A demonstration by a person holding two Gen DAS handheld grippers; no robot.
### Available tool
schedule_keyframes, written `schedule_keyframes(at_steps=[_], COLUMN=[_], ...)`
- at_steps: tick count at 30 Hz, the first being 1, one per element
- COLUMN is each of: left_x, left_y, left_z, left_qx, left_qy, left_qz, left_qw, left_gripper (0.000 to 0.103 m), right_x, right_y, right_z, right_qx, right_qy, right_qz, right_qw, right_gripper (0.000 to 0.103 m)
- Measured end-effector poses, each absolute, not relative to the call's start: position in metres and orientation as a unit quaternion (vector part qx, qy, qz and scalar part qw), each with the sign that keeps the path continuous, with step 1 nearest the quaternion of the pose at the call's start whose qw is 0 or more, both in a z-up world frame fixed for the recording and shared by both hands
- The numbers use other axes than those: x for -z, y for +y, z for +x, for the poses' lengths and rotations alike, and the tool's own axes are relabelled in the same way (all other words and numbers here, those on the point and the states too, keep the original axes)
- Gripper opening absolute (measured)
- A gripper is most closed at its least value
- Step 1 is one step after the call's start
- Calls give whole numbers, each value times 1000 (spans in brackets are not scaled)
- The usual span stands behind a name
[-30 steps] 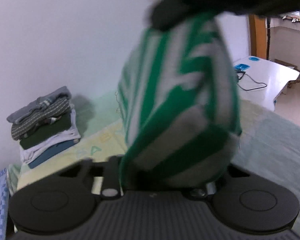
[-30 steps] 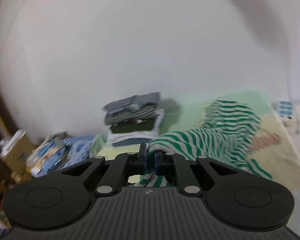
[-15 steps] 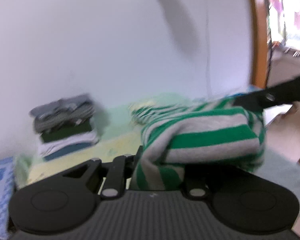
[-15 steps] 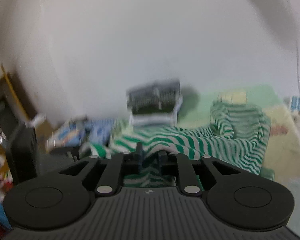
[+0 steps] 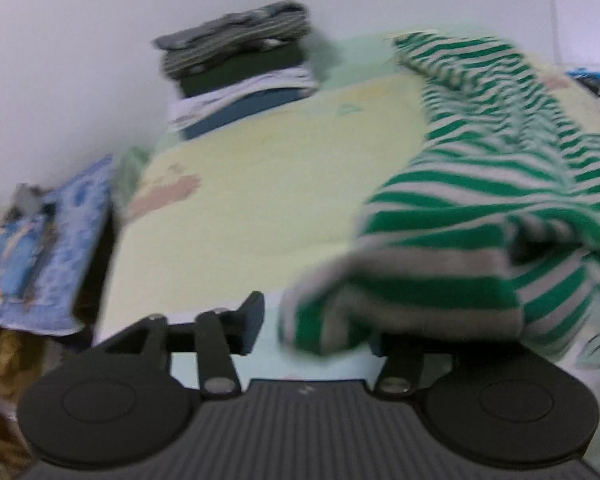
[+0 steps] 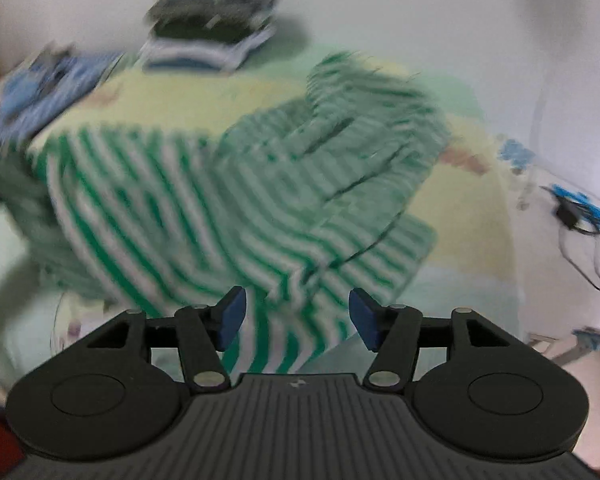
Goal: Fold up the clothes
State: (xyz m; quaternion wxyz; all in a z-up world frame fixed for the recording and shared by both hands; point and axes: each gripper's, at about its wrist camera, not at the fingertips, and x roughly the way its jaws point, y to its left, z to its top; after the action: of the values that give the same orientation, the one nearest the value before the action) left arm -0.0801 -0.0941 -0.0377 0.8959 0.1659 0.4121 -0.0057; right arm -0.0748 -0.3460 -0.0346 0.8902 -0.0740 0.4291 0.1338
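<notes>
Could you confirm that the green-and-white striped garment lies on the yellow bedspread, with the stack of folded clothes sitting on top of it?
Not quite. In the left wrist view the stack of folded clothes stands by itself at the far end of the yellow bedspread near the wall, apart from the green-and-white striped garment, not on top of it. The garment does lie on the bedspread.

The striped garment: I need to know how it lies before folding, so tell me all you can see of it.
The striped garment is green and white, of soft knit-looking cloth. It lies crumpled and bunched across the yellow bedsheet, not flat. One edge drapes between the open right gripper; another fold lies over one finger of the open left gripper. Blur hides its shape.
</notes>
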Motion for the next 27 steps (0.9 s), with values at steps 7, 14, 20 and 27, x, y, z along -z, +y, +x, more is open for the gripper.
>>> schedule_keyframes(at_steps=[7,14,20,27], left_x=[12,-20,-42,-64], left_y=[-82,-128,-142,-129], left_z=[-99,-115,-115,-112], left_qx=[-32,27,26,-16], left_qy=[401,348,309,277], left_qz=[170,177,218,259], left_qw=[899,920,925,925], left_gripper=[72,91,92,102], right_x=[59,60,42,51], right_y=[-327,-352,-386,-419], right_z=[-82,-77,-84,-68], right_qx=[-212,-199,-110,-48], right_qy=[442,454,434,441], right_qz=[-130,-92,-64,82], right_qw=[862,864,892,893], right_gripper=[66,2,1,43])
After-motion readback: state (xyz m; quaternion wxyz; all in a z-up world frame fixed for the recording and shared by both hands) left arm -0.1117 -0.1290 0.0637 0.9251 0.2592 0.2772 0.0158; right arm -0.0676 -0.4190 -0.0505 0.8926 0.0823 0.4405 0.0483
